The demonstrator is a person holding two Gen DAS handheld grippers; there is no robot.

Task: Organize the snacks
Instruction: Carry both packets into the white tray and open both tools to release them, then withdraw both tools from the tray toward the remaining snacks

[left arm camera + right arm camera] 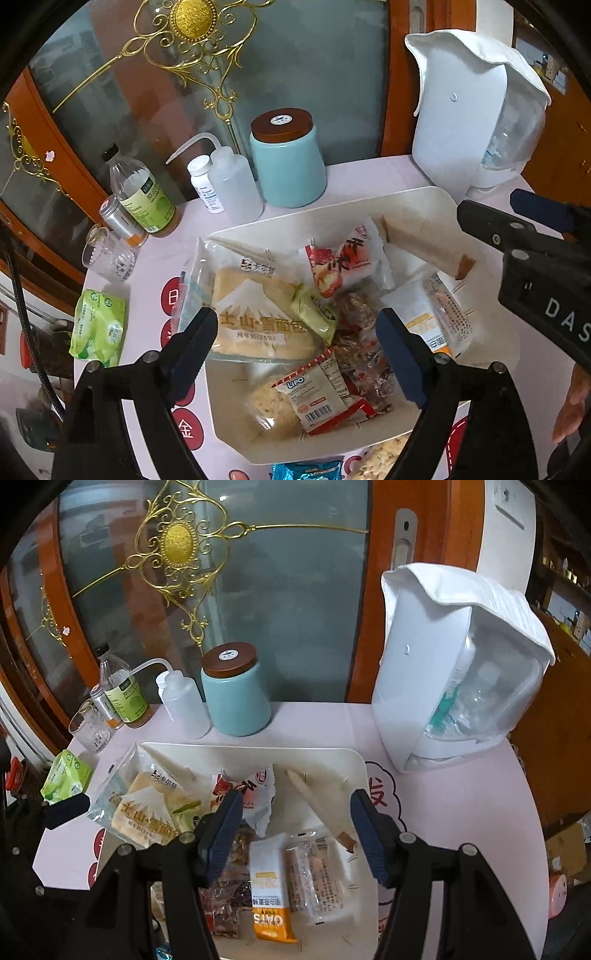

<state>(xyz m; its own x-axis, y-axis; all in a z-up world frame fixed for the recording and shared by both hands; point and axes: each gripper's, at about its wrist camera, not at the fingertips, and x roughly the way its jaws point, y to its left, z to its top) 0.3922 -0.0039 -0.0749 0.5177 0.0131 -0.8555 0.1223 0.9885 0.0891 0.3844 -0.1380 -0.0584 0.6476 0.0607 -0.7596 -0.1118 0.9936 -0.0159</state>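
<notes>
Two grippers, both spread wide, nothing pinched. Left gripper hangs over the white tray, above the Fuji-print bread pack and Lipo packet. Right gripper hangs over the same tray's right half, above the orange Oats packet. A blue canister and white kettle stand behind the tray on the table.

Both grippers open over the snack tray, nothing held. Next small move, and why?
Probably lower the right gripper onto the OATS packet. It lies flat in the white tray right below the open jaws, top face unobstructed. The left gripper is also open and empty, over the bread pack, so neither has a grasp yet.
</notes>
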